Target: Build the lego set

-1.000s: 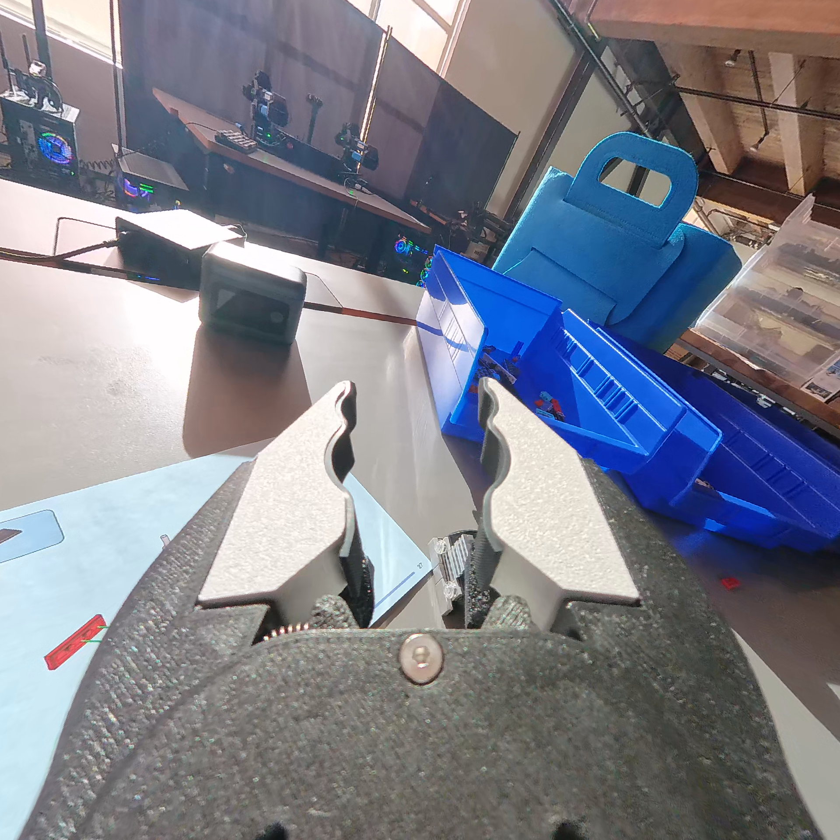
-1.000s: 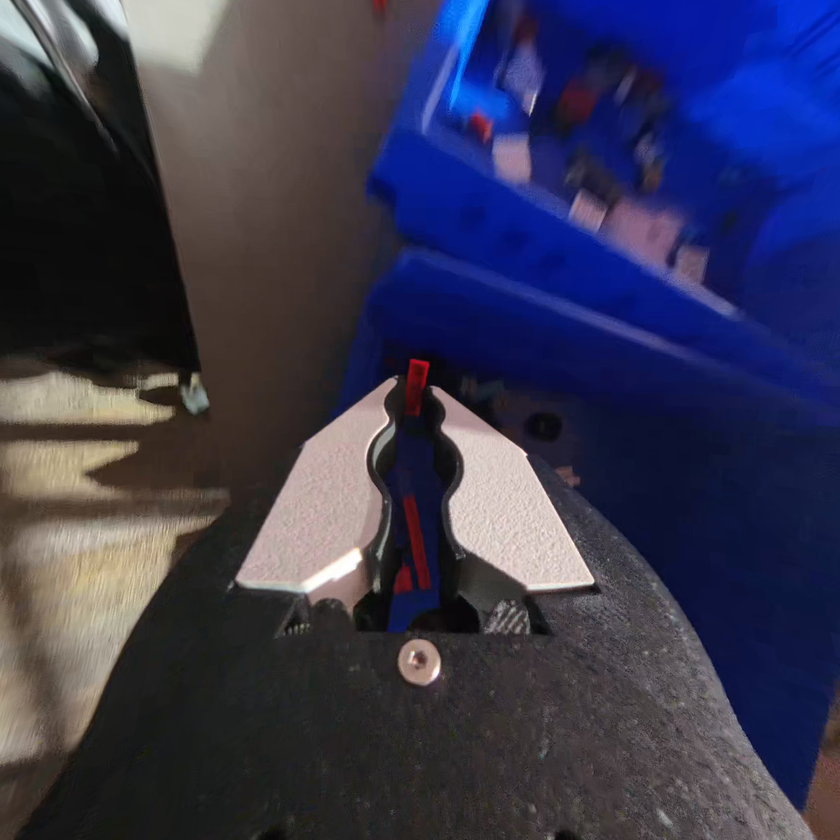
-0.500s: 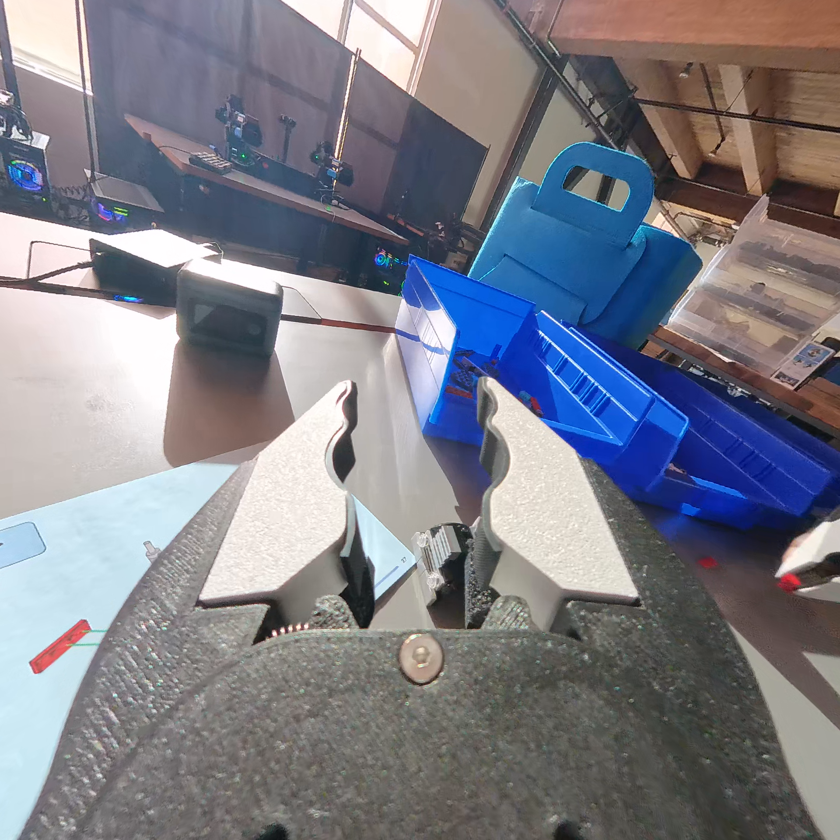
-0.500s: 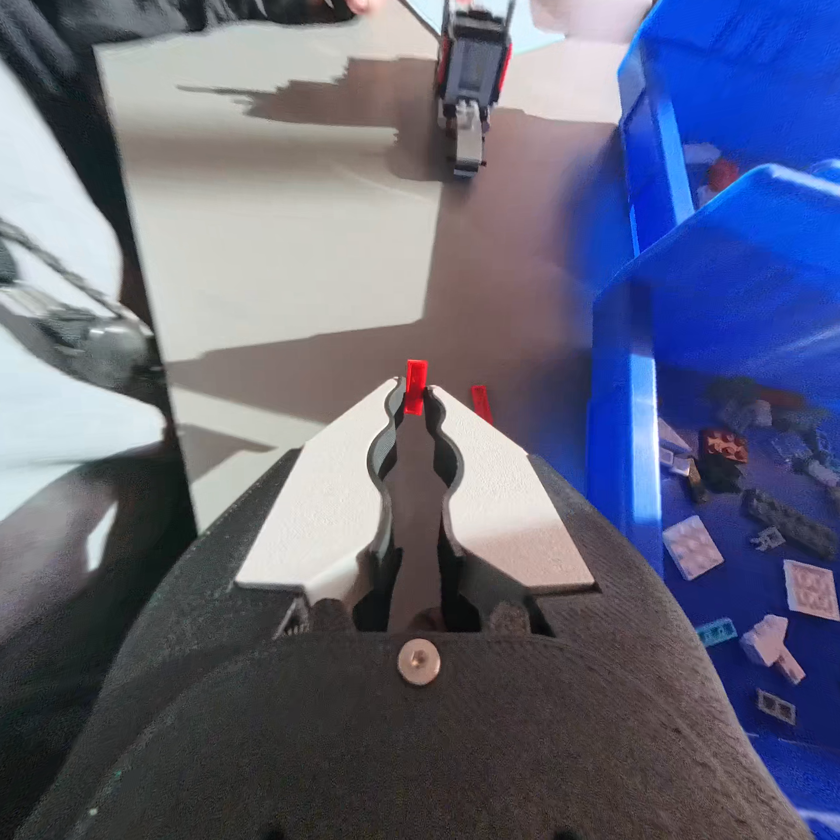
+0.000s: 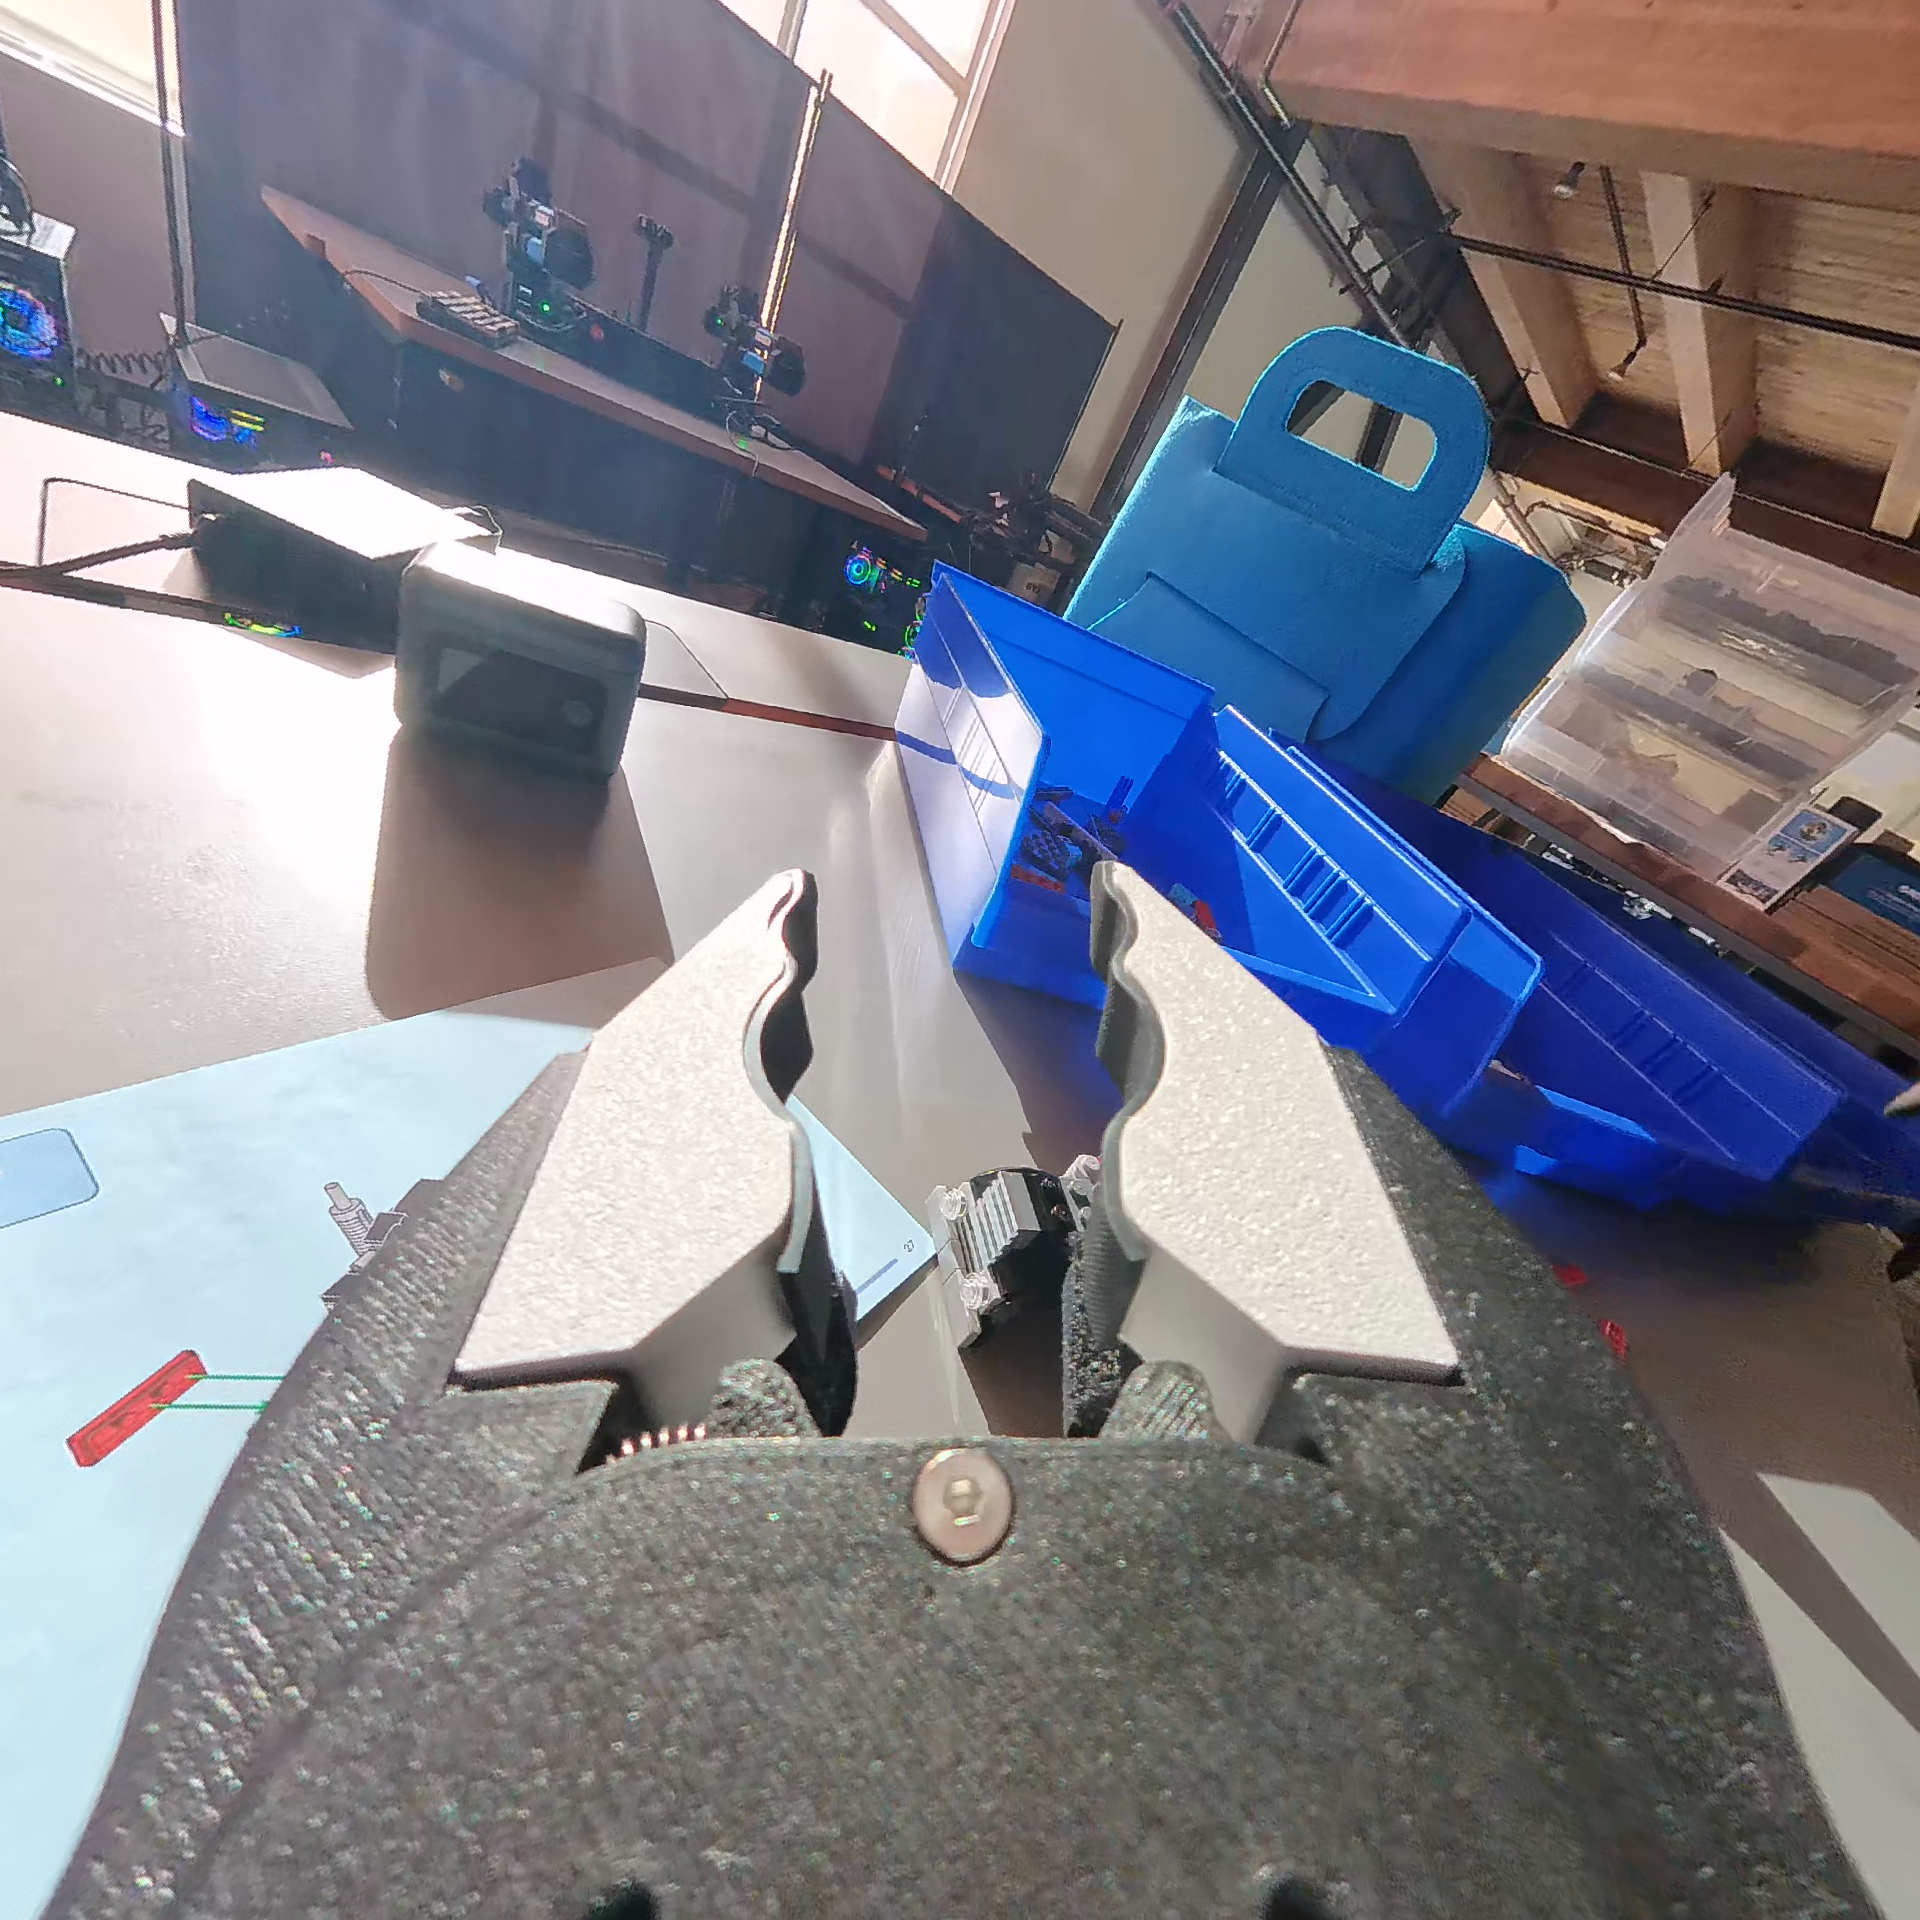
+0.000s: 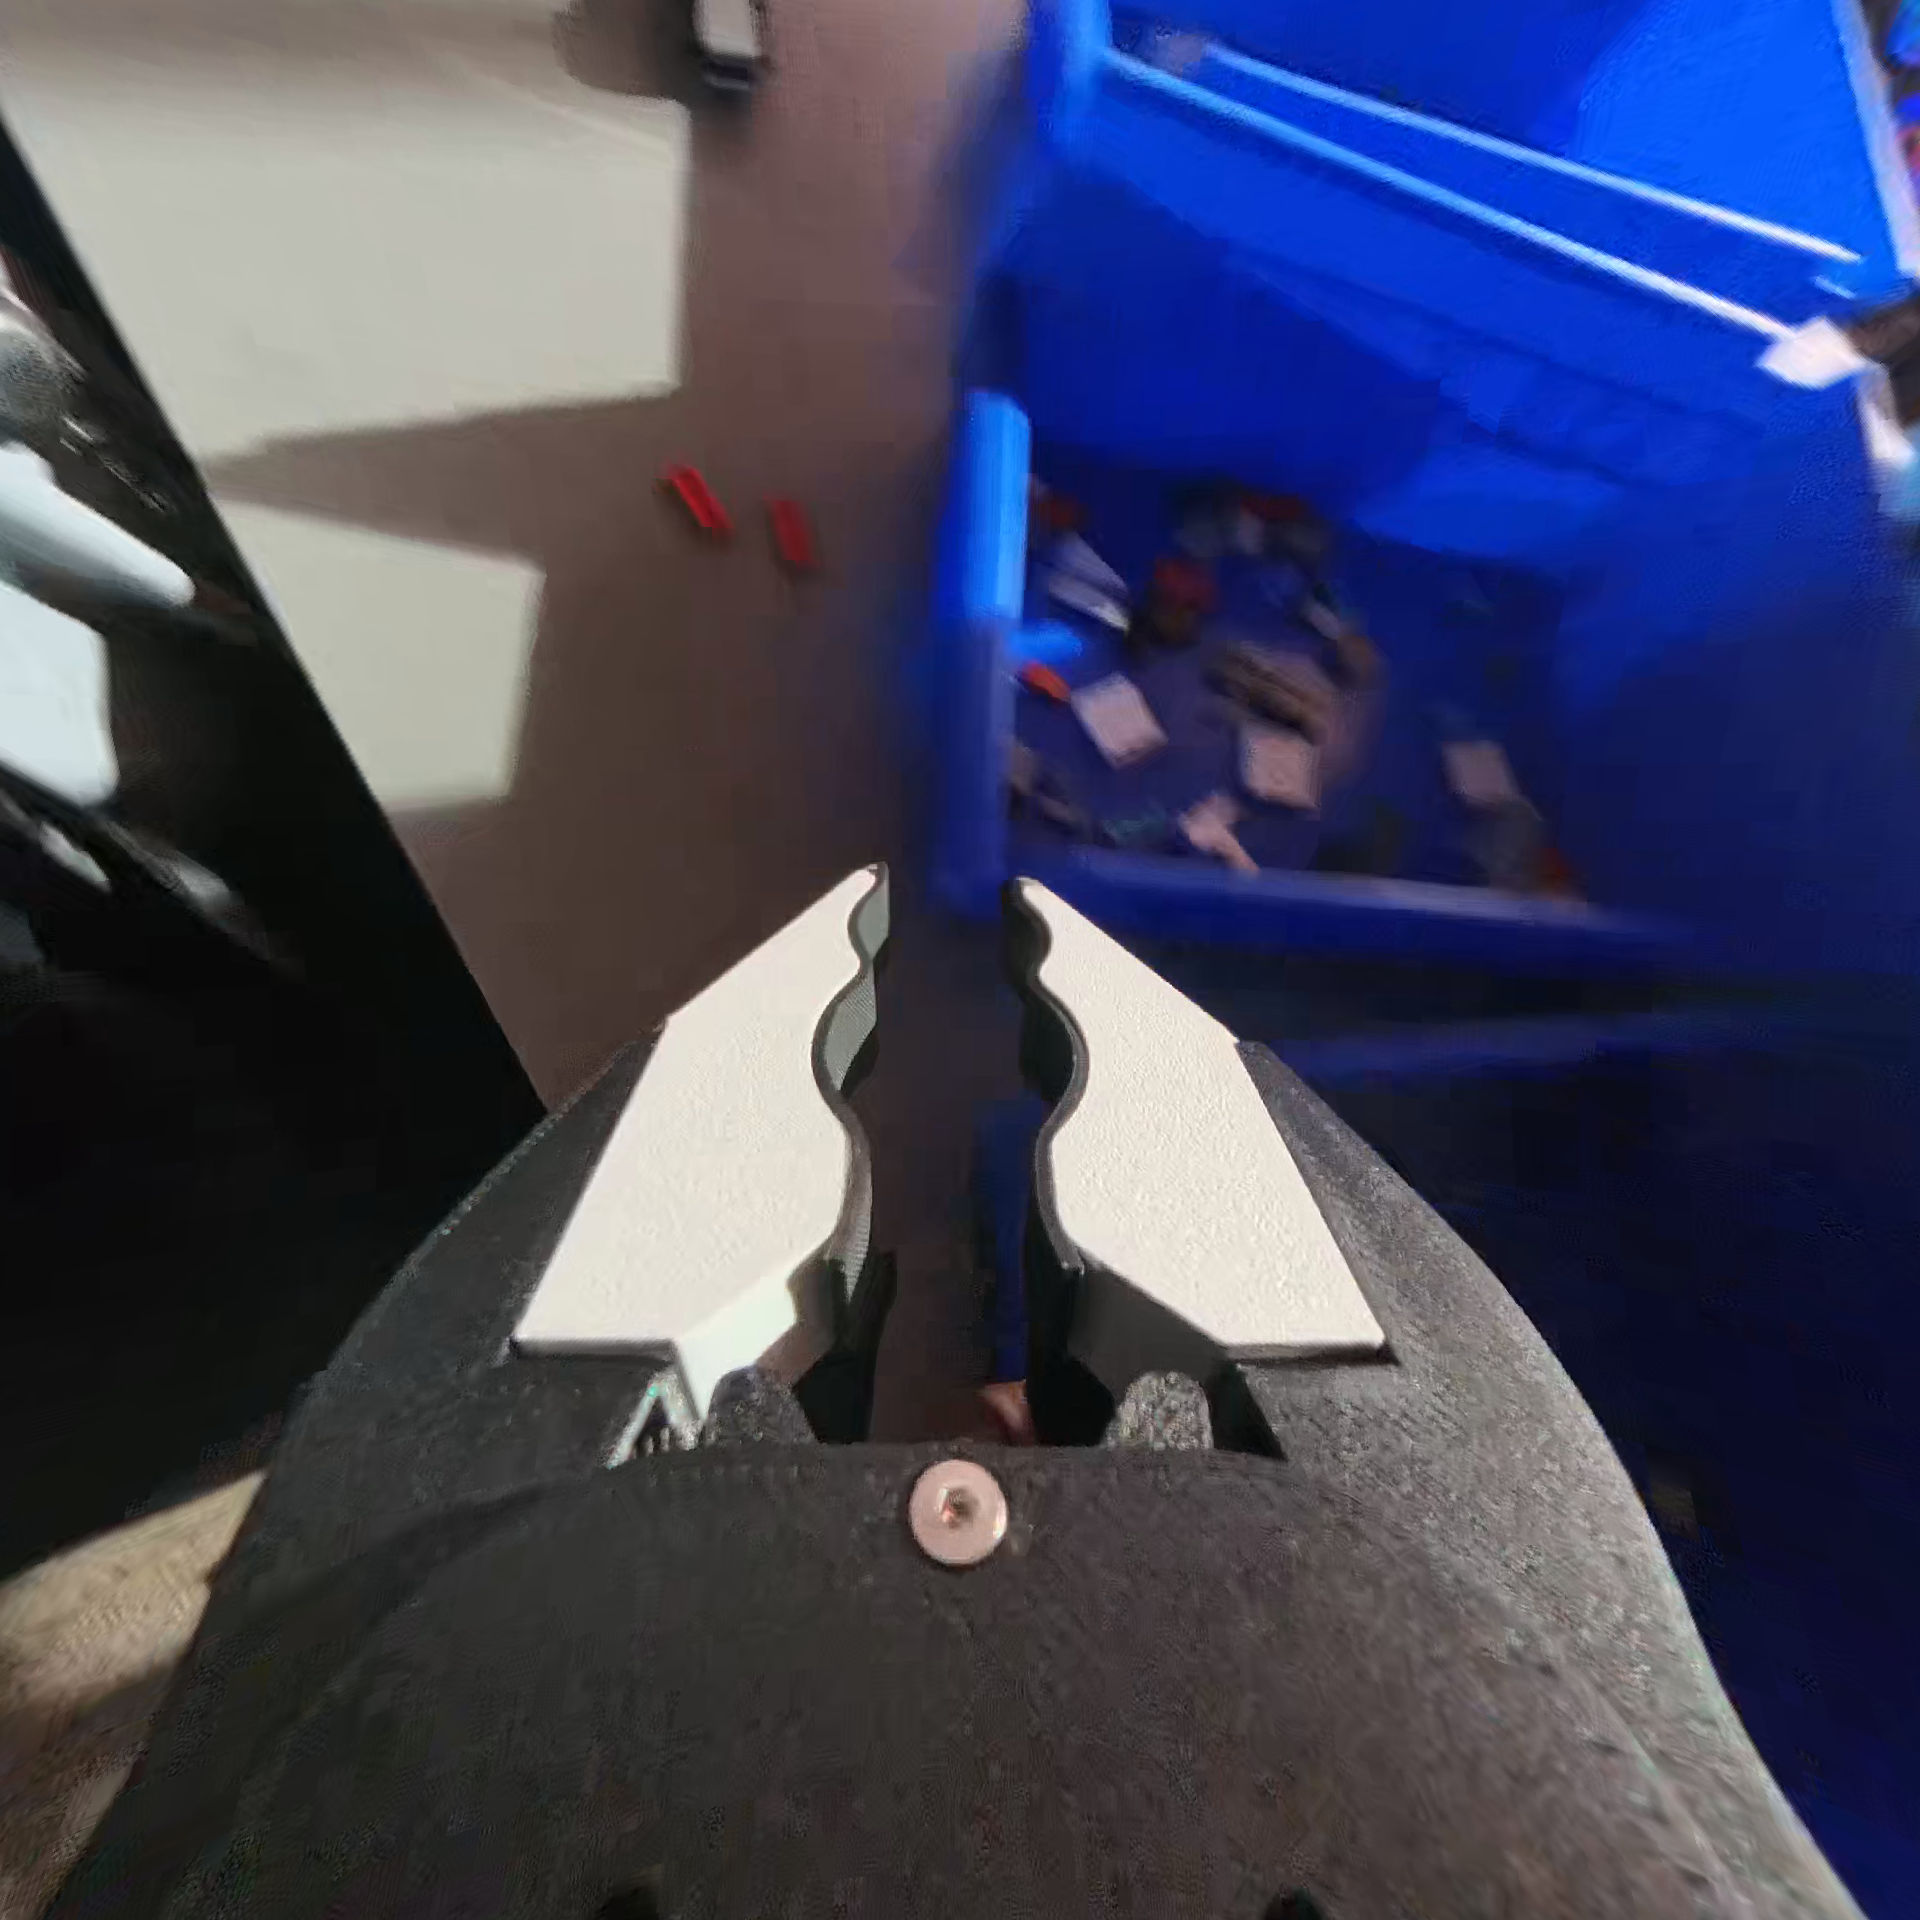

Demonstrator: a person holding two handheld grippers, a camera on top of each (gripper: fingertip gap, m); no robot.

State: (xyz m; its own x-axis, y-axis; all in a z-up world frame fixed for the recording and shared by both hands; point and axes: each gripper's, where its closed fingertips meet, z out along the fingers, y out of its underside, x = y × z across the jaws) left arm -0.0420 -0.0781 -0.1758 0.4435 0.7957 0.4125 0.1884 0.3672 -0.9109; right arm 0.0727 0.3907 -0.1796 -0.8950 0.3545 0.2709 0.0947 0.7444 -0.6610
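Pale blue instruction sheet (image 5: pixel 208 1195) near left on brown table (image 5: pixel 208 831), left gripper (image 5: pixel 951 914) jaws spread and empty above small grey-black lego build (image 5: pixel 1003 1236), right gripper (image 6: pixel 945 894) parted, empty, two red lego plates (image 6: pixel 743 514) on table, blue bins (image 6: pixel 1351 675) of loose bricks right.

Ahead-left of the right gripper (image 6: pixel 943 899) lies bare tabletop (image 6: pixel 665 727), bar two red plates (image 6: pixel 740 516). Blue bins (image 6: pixel 1351 540) wall off its right; a dark edge (image 6: pixel 208 831) bounds its left.
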